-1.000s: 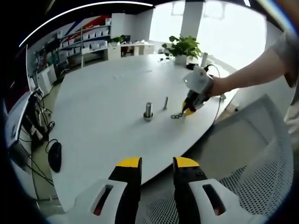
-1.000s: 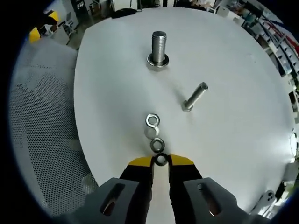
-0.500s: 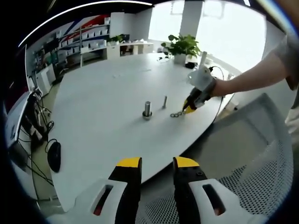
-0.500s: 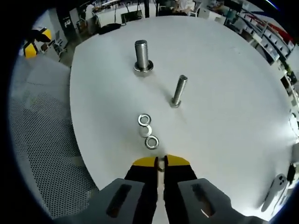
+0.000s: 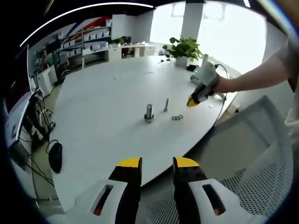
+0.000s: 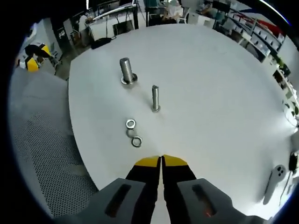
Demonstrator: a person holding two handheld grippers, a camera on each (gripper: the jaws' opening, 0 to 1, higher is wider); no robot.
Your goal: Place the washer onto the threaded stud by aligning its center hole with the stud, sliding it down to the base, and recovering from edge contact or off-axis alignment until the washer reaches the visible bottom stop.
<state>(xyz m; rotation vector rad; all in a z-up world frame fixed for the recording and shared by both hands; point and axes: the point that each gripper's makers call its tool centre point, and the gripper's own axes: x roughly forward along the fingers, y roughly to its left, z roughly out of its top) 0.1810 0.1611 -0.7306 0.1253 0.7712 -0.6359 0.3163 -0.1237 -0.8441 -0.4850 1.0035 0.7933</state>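
- Right now, the right gripper is hanging above the white table with its jaws squeezed together. A thin washer may be pinched between them, but I cannot tell.
- The left gripper is waiting off the table edge, jaws a little apart, holding nothing.
- If a washer is in there, it could be sitting crooked. Then it might bump the top of the thick stud and drop.
- The gripper might also knock over the thin bolt standing just beside the way.
- Counting: two washers are lying on the table, near each other. One thick stud and one thin bolt are standing up.
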